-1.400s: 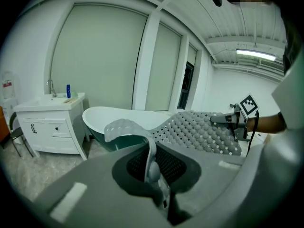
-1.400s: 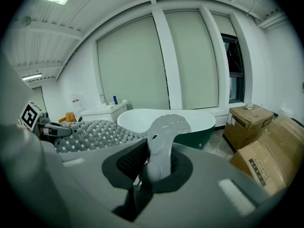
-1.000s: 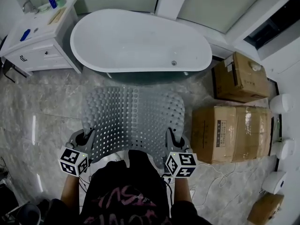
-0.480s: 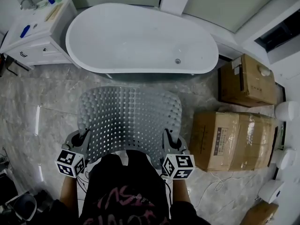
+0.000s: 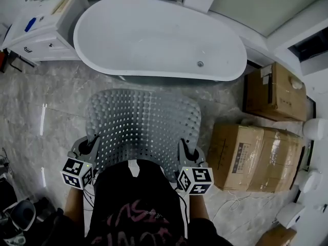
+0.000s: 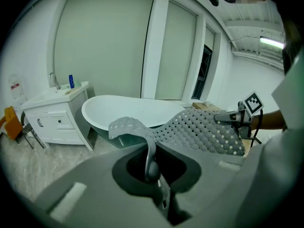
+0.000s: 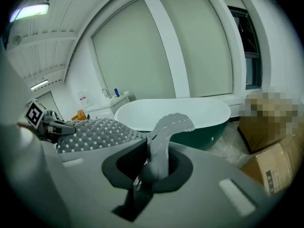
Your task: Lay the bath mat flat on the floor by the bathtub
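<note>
A grey perforated bath mat [image 5: 142, 128] hangs spread out in the air in front of me, over the marble floor beside the white bathtub [image 5: 159, 37]. My left gripper [image 5: 91, 146] is shut on the mat's near left corner, and that edge curls up out of its jaws in the left gripper view, bath mat [image 6: 190, 129]. On the near right corner my right gripper [image 5: 184, 150] is shut too; the bath mat [image 7: 164, 132] rises folded from its jaws. The mat's far edge sags toward the tub.
A white vanity cabinet [image 5: 38, 29] stands left of the tub. Cardboard boxes [image 5: 256, 150] sit on the floor at the right, close to the mat's right edge. Cables [image 5: 230, 206] trail on the floor near my right side. Windows run behind the tub.
Both grippers have carried the mat forward and a little lower toward the tub. The mat stays stretched between them, and neither grip has changed.
</note>
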